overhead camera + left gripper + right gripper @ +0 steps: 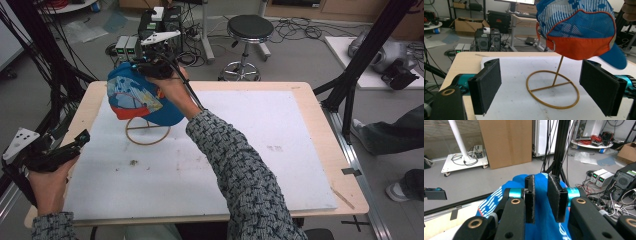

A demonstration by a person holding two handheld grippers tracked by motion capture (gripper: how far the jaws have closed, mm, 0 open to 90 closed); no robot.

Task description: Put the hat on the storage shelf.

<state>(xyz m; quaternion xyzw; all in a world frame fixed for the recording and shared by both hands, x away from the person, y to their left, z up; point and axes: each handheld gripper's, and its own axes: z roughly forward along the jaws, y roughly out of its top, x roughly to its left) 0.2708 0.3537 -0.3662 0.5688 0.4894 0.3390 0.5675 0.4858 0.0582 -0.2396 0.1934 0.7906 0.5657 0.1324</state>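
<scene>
my right gripper (543, 197) sits on top of the blue cap (142, 97), jaws a little apart with a fold of cap fabric between them; the pads look barely off it, no firm pinch. the cap rests on the gold wire stand (552, 90). best to ease the pads fully clear and lift straight up off the cap, so it doesn't drag or tip the stand. my left gripper (549, 85) waits near the stand, wide open, holding nothing.
</scene>
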